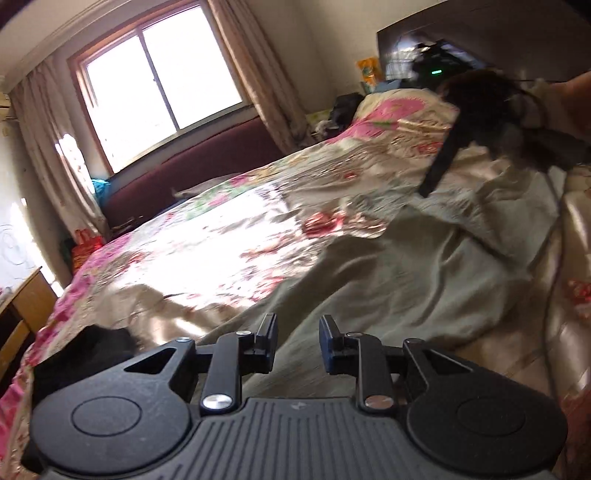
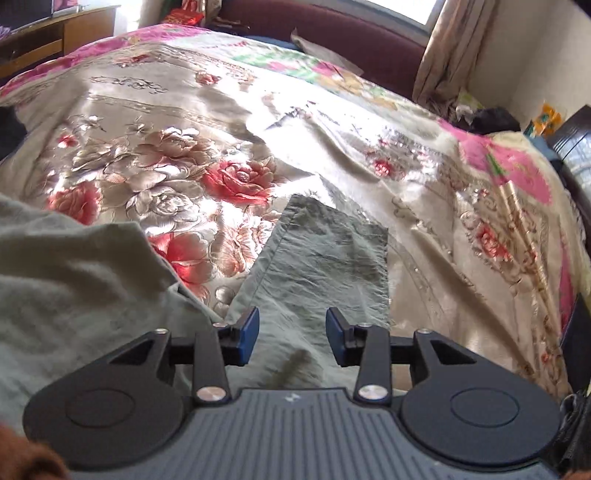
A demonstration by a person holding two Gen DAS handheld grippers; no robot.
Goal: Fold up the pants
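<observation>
Grey-green pants lie crumpled on a floral satin bedspread. In the left wrist view my left gripper hovers over the near part of the fabric. Its jaws stand apart with nothing between them. In the right wrist view one pant leg stretches flat away from me, its hem at the far end. A bunched part of the pants lies to the left. My right gripper is open above the near end of that leg and holds nothing.
A blurred dark device with a hanging strap moves at the upper right beside a person's hand. A thin cable crosses the bed. A black item lies near the bed's left edge. Beyond are a window, a headboard and a wooden desk.
</observation>
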